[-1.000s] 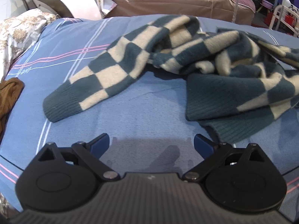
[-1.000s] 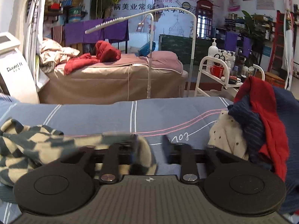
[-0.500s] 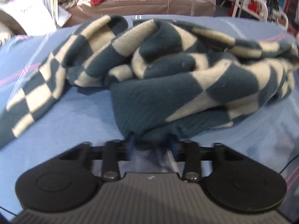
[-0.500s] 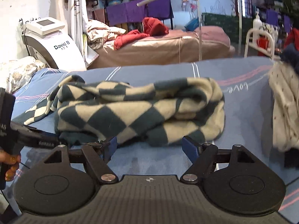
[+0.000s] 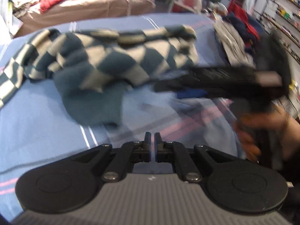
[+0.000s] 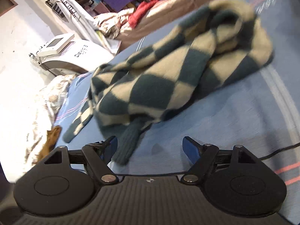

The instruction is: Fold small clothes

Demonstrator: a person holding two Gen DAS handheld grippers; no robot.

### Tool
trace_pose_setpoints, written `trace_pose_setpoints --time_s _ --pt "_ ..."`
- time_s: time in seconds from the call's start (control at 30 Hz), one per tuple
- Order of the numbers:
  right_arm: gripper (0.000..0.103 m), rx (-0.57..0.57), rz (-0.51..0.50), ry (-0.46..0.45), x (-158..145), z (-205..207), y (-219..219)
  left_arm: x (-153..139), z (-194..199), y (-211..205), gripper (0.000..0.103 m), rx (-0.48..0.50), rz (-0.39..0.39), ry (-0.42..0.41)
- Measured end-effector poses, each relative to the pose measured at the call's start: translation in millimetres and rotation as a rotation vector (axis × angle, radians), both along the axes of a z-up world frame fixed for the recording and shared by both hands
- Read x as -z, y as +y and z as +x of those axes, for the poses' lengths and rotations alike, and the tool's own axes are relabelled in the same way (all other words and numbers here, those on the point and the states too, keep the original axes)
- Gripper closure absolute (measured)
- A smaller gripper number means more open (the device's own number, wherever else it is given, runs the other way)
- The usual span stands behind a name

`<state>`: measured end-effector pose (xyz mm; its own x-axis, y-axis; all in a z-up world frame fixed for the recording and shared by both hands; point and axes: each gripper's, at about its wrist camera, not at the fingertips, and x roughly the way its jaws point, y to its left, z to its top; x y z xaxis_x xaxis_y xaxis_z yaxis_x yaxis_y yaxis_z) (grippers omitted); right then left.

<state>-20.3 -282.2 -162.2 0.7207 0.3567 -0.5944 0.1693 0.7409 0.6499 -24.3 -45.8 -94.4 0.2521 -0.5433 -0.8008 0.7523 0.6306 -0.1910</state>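
Lying bunched mid-bed, the checked sweater leaves bare blue sheet on its near side; your left gripper is closed on nothing, your right gripper spread around its ribbed edge

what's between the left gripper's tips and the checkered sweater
Only bare blue bedsheet: in the left wrist view the shut left gripper stands short of the checkered sweater.

Beauty salon: treatment beds, machine
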Motion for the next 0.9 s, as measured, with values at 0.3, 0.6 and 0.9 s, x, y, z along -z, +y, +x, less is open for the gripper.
trace_pose_setpoints --time_s 0.3,0.6,0.9 --pt "0.080 -0.084 0.064 0.046 19 66 55 5 18 33 0.028 -0.248 0.069 -0.043" --pt "0.087 0.002 0.322 -0.156 -72 -30 -34 12 45 59 0.020 -0.355 0.108 -0.062" --pt "0.087 0.262 -0.272 -0.048 -122 -113 -95 29 58 1 0.015 -0.208 0.124 -0.098"
